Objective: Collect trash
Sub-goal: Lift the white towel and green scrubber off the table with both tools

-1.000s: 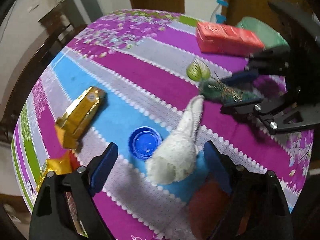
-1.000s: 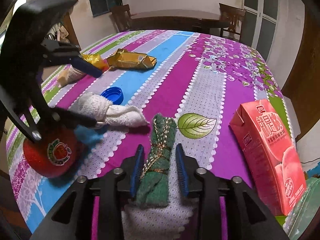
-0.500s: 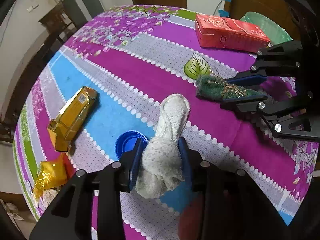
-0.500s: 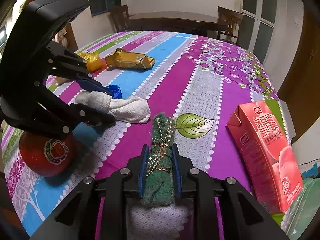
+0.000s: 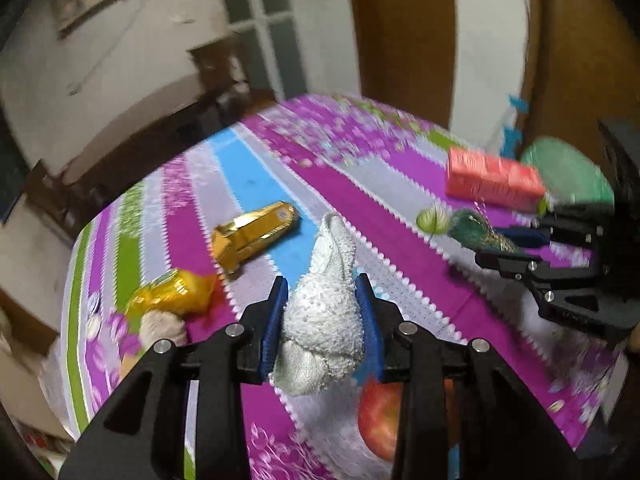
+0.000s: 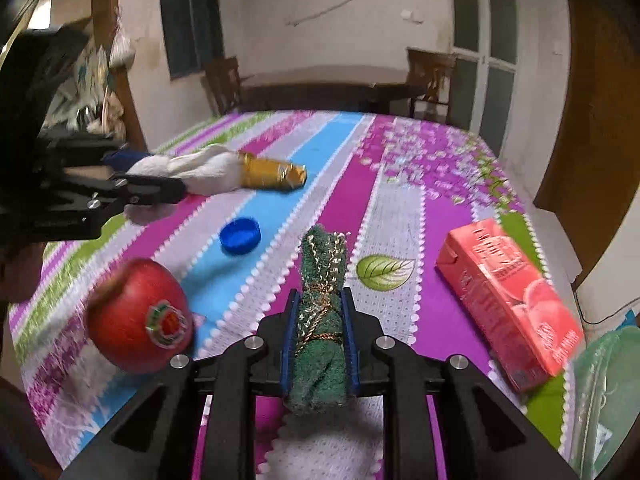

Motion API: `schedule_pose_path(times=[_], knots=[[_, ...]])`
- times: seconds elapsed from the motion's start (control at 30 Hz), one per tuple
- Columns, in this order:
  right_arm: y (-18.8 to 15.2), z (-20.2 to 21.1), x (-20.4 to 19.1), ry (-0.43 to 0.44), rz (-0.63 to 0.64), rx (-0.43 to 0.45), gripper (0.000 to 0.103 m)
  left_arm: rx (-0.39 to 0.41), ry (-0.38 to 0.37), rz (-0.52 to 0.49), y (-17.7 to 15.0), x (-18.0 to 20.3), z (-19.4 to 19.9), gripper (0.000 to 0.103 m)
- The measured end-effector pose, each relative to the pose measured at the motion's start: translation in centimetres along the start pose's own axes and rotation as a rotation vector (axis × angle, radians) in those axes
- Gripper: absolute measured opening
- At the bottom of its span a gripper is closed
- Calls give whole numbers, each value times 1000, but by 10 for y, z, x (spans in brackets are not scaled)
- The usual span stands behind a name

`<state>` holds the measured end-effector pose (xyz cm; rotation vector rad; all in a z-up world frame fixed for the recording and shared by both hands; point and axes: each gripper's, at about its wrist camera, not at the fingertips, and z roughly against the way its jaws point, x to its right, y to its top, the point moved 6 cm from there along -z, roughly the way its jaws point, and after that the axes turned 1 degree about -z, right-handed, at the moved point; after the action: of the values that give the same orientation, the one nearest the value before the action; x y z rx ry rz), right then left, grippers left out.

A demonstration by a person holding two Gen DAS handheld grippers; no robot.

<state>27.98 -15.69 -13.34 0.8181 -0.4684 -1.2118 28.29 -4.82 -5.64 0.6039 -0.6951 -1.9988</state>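
Left gripper point(image 5: 322, 314) clamps the white rag point(image 5: 324, 320); right gripper point(image 6: 319, 340) squeezes the green cloth point(image 6: 320, 344), both above the apple point(image 6: 138, 322).

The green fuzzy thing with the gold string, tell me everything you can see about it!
The green fuzzy cloth bundle looks like a rolled-up scrubby rag of rough dark green fibres, with thin gold thread wound around its middle and along its far end. It is squeezed between the blue pads of the right gripper, whose jaws are shut on it. It points away from the camera, its far end free over the striped tablecloth. In the left wrist view, it looks lifted off the cloth.
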Motion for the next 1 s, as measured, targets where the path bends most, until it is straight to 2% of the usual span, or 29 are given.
schedule_pose_path(times=[0.2,0.3,0.37,0.53,0.67,1.0], knots=[[4,48,-15,-32,-24,123,21,164,166,115,-13,9,53,34],[5,73,-26,-57,-4,175,21,218,184,167,-22,17,71,34],[5,90,-34,-71,9,205,21,259,222,198,-26,24,82,34],[4,120,-44,-89,15,248,21,338,276,298,-29,34,103,34],[2,138,-41,-95,-9,264,21,369,286,290,-26,54,112,34],[-2,179,-25,-140,-22,289,21,385,236,262,-10,83,109,34]])
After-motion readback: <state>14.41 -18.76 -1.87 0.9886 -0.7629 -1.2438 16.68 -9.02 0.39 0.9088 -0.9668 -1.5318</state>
